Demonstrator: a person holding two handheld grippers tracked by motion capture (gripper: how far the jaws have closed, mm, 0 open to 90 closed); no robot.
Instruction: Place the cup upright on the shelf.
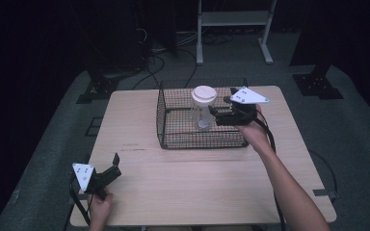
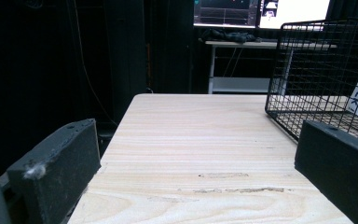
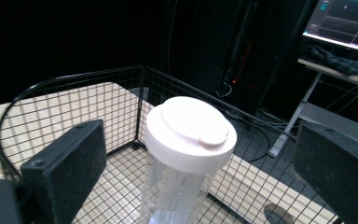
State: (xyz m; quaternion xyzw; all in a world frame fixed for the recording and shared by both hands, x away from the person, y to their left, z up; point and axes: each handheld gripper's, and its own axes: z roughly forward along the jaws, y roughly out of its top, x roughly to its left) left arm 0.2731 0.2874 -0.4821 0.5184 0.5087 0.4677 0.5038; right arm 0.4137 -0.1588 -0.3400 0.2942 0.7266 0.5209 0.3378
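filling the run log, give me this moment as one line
right gripper: open, at clear plastic jar with white lid in black wire basket | left gripper: open, idle over light wooden table

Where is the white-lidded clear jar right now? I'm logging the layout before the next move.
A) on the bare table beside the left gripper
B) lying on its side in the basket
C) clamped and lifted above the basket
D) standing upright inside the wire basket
D: the jar stands upright on the floor of the wire basket, with the open right gripper beside it.

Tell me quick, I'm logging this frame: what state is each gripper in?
Left gripper: open, holding nothing, low over the table.
Right gripper: open, holding nothing, jaws on either side of the white-lidded jar in the wire basket.
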